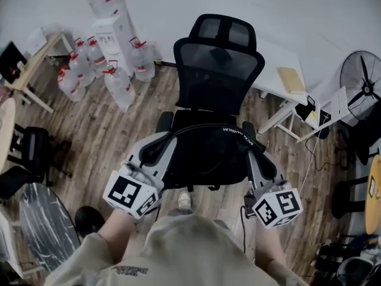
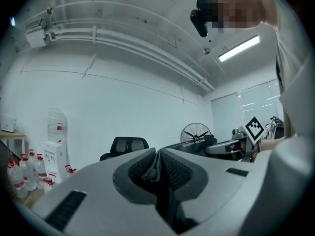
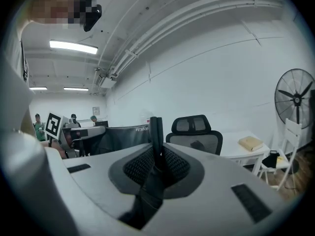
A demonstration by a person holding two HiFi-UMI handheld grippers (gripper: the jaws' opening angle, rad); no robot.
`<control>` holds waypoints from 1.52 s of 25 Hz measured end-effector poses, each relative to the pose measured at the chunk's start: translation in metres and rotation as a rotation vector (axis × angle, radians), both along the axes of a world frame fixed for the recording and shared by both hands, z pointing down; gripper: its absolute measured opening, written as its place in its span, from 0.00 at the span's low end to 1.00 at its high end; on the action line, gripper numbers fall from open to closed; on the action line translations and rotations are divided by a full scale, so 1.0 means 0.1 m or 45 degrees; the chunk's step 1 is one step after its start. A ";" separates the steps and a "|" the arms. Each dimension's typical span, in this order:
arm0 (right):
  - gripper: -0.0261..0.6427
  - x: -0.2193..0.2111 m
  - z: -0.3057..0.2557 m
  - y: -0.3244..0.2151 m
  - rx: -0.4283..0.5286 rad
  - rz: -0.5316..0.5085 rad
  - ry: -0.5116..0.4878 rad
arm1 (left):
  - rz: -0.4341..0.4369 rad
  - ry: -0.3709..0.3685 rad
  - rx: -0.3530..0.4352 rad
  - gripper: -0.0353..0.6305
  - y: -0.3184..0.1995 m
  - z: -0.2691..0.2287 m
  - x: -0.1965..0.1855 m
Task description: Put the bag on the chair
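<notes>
A black bag (image 1: 208, 151) with white lettering hangs over the seat of a black mesh office chair (image 1: 217, 70); whether it rests on the seat I cannot tell. My left gripper (image 1: 156, 154) is shut on the bag's black strap (image 2: 153, 167) at the bag's left end. At the right end my right gripper (image 1: 263, 162) is shut on the other strap (image 3: 156, 136), which sticks up between its pads. In the left gripper view the bag (image 2: 197, 144) and the chair (image 2: 129, 145) lie ahead. The chair (image 3: 194, 134) shows in the right gripper view too.
Several water bottles (image 1: 119, 79) and a white dispenser (image 1: 116, 37) stand at the back left. A white table (image 1: 289, 79) with a yellow pad sits right of the chair. A standing fan (image 1: 362, 76) is at far right. A black stool (image 1: 27, 151) is at left.
</notes>
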State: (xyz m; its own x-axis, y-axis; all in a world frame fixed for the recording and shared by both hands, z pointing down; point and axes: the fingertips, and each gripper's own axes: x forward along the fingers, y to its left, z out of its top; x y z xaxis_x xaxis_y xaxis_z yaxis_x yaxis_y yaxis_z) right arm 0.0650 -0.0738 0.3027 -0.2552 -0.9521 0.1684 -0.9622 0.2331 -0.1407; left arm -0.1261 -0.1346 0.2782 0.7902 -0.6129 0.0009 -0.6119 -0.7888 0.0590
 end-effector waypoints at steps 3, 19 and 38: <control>0.13 -0.02 -0.03 -0.25 0.015 0.021 -0.009 | -0.001 0.018 0.003 0.12 -0.25 -0.01 -0.03; 0.13 0.16 0.14 -0.66 -0.043 -0.033 -0.053 | -0.022 -0.042 -0.029 0.12 -0.71 0.11 0.19; 0.13 0.71 -0.23 -1.74 0.118 -0.111 -0.056 | -0.113 -0.040 0.084 0.12 -1.66 -0.31 0.70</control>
